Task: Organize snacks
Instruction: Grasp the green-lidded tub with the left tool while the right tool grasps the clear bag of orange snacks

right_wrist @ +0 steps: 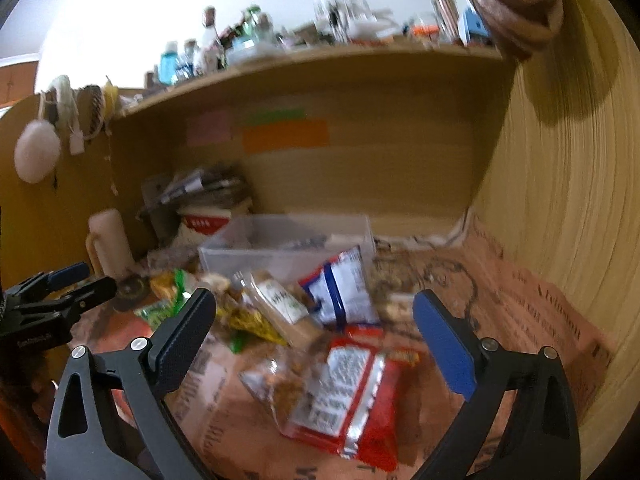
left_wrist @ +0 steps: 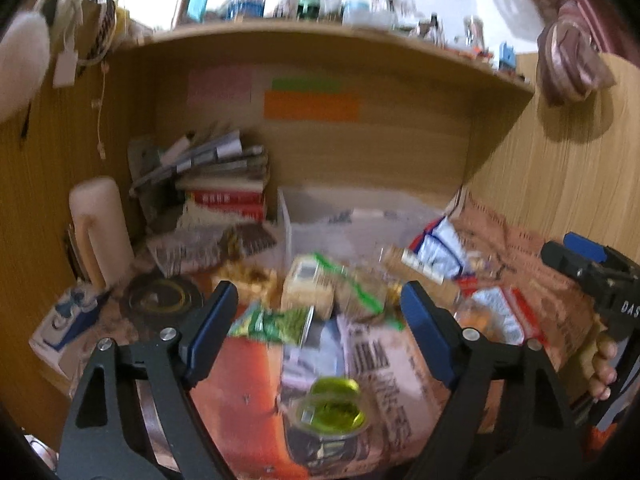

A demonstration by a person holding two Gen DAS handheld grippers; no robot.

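Note:
Snack packets lie piled on the desk in front of a clear plastic bin (right_wrist: 248, 236), which also shows in the left wrist view (left_wrist: 320, 216). My left gripper (left_wrist: 320, 312) is open and empty above a green packet (left_wrist: 276, 322) and a green jelly cup (left_wrist: 332, 404). My right gripper (right_wrist: 316, 324) is open and empty above a red packet (right_wrist: 352, 396), with a blue-white packet (right_wrist: 340, 284) and a brown bar (right_wrist: 280, 308) just beyond. The right gripper also shows in the left wrist view (left_wrist: 596, 272), and the left gripper in the right wrist view (right_wrist: 60, 284).
Books (left_wrist: 224, 196) and papers are stacked at the back left beside a pale cylinder (left_wrist: 100, 220). A black tape roll (left_wrist: 160, 296) lies on the left. A shelf (left_wrist: 320, 40) with bottles runs overhead. A wooden wall (right_wrist: 560, 200) closes the right side.

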